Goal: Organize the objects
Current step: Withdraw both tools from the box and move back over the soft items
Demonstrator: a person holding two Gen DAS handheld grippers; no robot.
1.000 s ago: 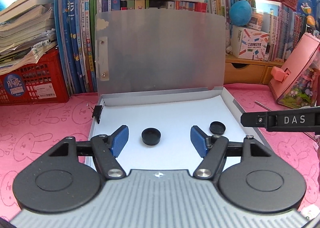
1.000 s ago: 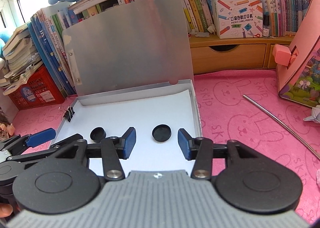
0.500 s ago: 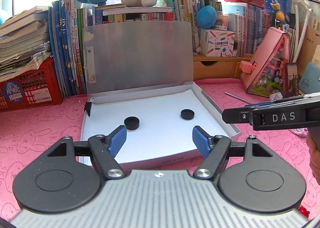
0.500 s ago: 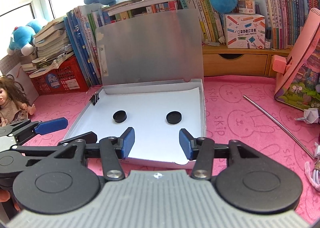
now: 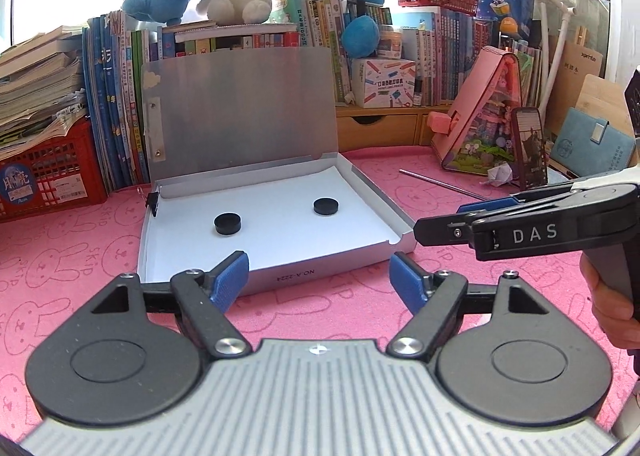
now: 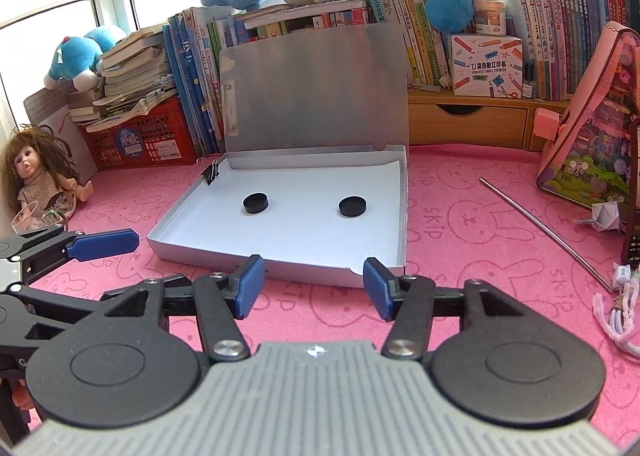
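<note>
Grippers hover over a pink rabbit-print tablecloth (image 5: 60, 256), short of the open silver file box (image 5: 320, 274) with its raised lid. At left, the left gripper (image 5: 319, 280) has jaws opening, nothing between them. Inside the box on white paper lie two black round caps (image 5: 228, 223) (image 5: 325, 206), well apart. At right, the right gripper (image 6: 314, 290) is likewise opening and empty.

Open pink mat (image 6: 320, 308) fronts the box (image 6: 280, 260); its raised lid (image 6: 316, 91) blocks the rear.
</note>
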